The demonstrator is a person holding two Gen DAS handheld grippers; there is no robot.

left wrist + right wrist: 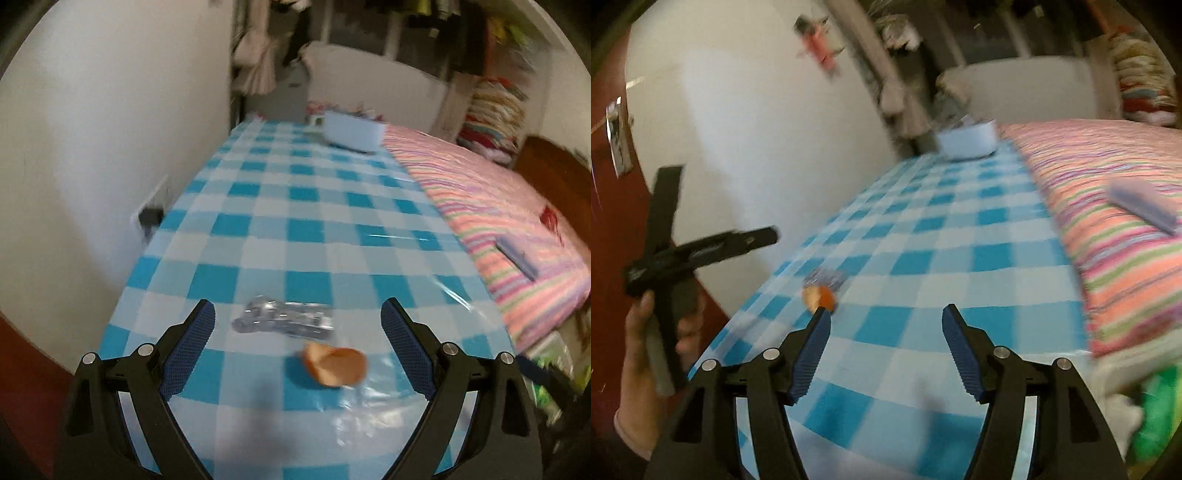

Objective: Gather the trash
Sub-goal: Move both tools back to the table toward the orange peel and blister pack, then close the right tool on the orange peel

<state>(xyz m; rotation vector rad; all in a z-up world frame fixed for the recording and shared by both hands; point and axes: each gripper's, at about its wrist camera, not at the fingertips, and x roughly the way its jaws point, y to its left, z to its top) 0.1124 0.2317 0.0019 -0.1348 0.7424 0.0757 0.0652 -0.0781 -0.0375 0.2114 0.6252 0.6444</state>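
1. Left wrist view: blue-and-white checked tablecloth (295, 229) fills the centre of the frame, running from the bottom edge to the upper middle. Its left edge meets a white wall (110, 147); its right edge borders a pink striped blanket (498, 221). The middle stretch of cloth is open, with only a white tub (352, 133) at the far end.
2. Right wrist view: the same tablecloth (942, 240) runs diagonally toward the upper right, with the striped blanket (1108, 184) along the right side. A pale flat object (1141, 203) lies on the blanket; blur prevents identification.
3. Left gripper (298, 319), lower centre of its frame: jaws spread wide, nothing between the pads, pointing down at the near end of the cloth.
4. Right gripper (886, 314), lower centre: jaws parted, nothing gripped.
5. Left hand (646, 350), lower left of the right wrist view, wraps the handle of its gripper off the cloth's left edge.
6. Trash: a crumpled clear wrapper (284, 319) lies between the left fingertips; an orange-tan scrap (334, 365) sits just nearer, lower right of it. Both are near the cloth's front edge. In the right wrist view the scrap (820, 295) shows just above the left fingertip.
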